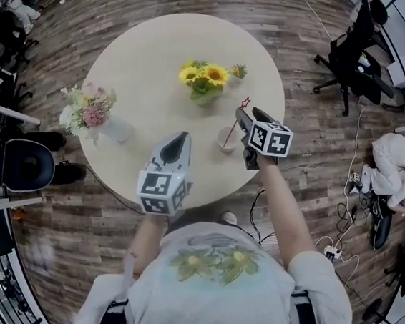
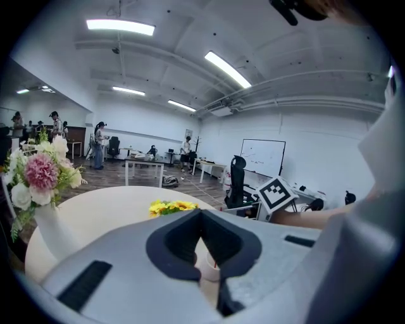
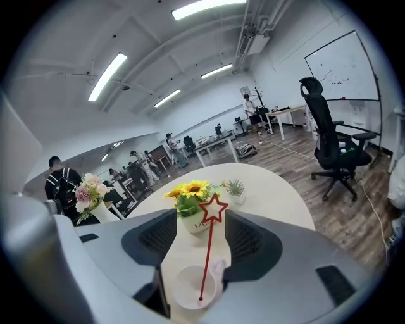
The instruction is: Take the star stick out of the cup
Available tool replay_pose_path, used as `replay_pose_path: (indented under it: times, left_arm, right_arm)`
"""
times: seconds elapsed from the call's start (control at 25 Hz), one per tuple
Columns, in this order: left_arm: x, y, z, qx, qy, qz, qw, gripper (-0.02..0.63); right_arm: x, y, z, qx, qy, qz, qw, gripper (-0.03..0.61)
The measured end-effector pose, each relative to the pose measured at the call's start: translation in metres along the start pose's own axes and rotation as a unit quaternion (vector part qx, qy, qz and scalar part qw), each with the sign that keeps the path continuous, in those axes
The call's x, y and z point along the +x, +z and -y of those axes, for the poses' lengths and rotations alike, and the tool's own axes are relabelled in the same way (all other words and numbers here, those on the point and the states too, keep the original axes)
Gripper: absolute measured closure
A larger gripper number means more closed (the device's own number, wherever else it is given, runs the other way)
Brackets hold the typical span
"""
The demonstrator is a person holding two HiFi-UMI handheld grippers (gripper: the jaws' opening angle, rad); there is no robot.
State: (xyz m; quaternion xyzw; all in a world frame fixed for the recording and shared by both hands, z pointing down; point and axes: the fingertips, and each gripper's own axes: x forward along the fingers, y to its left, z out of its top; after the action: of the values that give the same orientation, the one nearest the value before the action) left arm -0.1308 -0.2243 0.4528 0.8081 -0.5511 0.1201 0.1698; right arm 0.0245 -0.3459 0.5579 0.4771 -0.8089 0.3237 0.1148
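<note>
Sunflower pot [image 1: 205, 92] near cup [image 1: 226, 141], beyond it; pink bouquet [image 1: 87, 108] well left.

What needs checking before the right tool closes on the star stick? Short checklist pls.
1. Right tool jaws apart: ok.
2. Star stick stands between those jaws, untouched: ok.
3. Stick sits in the cup, leaning, with the star above the rim: ok.
4. Cup steadied for the pull: not ok. The left tool is shut, holds nothing and is away from the cup.
5. Lift path: the sunflower pot stands behind the stick, apart from it: ok.
6. Whether the pads line up with the shaft in depth: cannot tell.
</note>
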Motion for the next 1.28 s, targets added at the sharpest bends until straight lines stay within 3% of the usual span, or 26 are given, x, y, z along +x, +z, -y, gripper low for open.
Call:
replay_pose_path:
  times: [0.88, 1.12, 1.28]
  left_arm:
    - [-0.002, -0.017, -0.012, -0.011, 0.015, -0.017, 0.9997, 0.612]
    - [-0.002, -0.017, -0.011, -0.011, 0.015, -0.016, 0.9997, 0.612]
    - [-0.002, -0.017, -0.01, -0.011, 0.014, -0.016, 0.9997, 0.612]
  right_arm:
    - [0.039, -0.015, 0.017, -0.03, 0.016, -0.045, 0.998, 0.348]
    - [0.037, -0.016, 0.014, -0.041, 0.019, -0.041, 0.998, 0.445]
    - [0.035, -0.017, 0.015, -0.046, 0.016, -0.04, 0.998, 0.445]
